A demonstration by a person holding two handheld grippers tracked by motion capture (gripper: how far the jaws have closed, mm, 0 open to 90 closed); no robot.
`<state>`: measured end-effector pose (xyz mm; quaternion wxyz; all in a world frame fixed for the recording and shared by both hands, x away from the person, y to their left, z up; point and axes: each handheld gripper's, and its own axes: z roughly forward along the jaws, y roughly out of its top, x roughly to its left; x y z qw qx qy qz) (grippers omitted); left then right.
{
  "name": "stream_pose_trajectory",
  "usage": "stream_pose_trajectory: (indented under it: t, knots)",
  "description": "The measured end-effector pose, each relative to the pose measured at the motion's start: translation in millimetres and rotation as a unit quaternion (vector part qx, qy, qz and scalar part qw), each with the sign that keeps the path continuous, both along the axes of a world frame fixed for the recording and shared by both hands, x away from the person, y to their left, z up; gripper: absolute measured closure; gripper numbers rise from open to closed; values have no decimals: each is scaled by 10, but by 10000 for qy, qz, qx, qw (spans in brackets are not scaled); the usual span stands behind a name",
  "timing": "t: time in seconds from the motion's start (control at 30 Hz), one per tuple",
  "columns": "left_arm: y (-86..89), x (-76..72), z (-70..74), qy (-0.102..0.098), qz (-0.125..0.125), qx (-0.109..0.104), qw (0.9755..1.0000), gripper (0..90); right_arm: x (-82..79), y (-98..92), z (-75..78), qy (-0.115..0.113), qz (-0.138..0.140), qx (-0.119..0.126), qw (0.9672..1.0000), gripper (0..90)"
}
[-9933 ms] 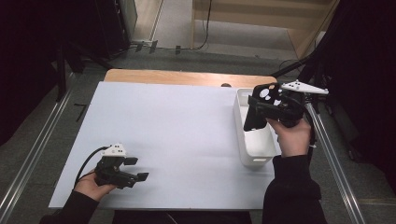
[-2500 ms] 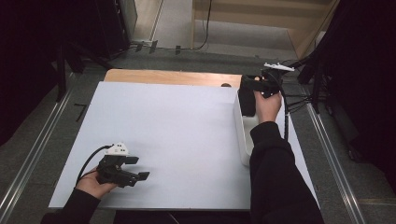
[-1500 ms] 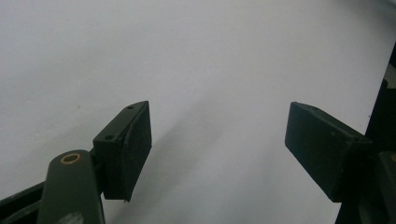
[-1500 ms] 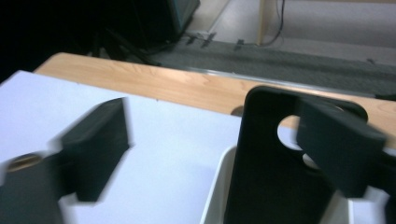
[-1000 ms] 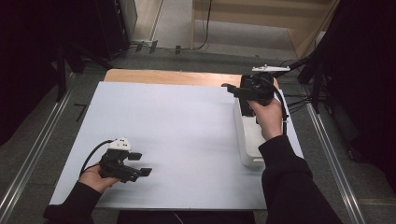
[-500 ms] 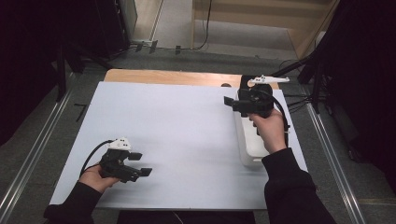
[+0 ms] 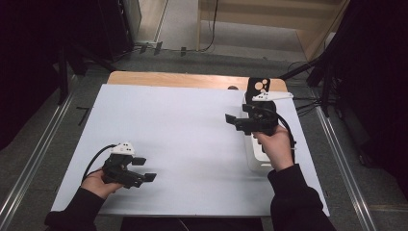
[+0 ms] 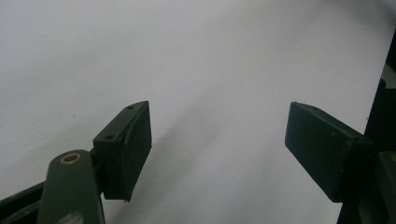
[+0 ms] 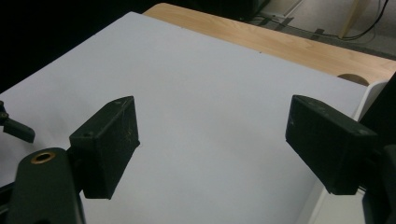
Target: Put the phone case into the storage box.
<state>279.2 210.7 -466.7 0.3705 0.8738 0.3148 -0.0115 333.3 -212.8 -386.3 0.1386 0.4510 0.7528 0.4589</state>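
Hiding much of the white bin [image 7: 253,156], at the right edge of the white table sheet [image 7: 183,139]: the right hand [image 7: 275,147] and sleeve, lying across it, leaving just its near left wall and a strip of rim showing. Standing at the far end of the bin, partly covered by the gripper's pale top plate: a black upright piece with round holes [image 7: 258,85], too small to make out. Showing as a sliver at the right edge of the right gripper view, cut off by the frame: the bin's white corner [image 9: 373,93].

Hovering over the bin's left rim, pointing away from it across the sheet: the right gripper [image 7: 233,122], jaws standing wide apart, gripping nothing, bare sheet between them [image 9: 212,154].

Resting well apart from the bin, at the sheet's near left corner: the left gripper [image 7: 144,169] in the left hand [image 7: 98,183], jaws likewise spread wide and empty, looking at plain white sheet [image 8: 217,154].
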Motion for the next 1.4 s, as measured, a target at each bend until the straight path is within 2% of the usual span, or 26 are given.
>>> stream_pose_trajectory:
  t: [0.23,0.33,0.6,1.03,1.17,1.33,1.4]
  knots:
    - [4,6,1,-8,-11,0,10000,230,-109,22,-80,30,105,27,9999,159]
    - [5,6,3,-5,-12,14,10000,230,-167,6,-115,56,160,-45,9998,159]
    - [4,3,9,-12,-36,18,10000,230,-313,-36,-205,125,253,10,9996,160]
    - [1,-3,7,4,-50,-8,10000,230,-526,50,-322,187,549,-143,9982,162]
    - [-4,-7,4,-4,-43,-2,10000,230,-584,68,-354,236,632,-43,9977,162]
    - [1,-6,6,5,-50,-8,10000,230,-655,80,-407,278,712,-56,9971,169]
    - [5,-3,6,3,-61,2,10000,230,-687,82,-436,217,794,-84,9966,171]
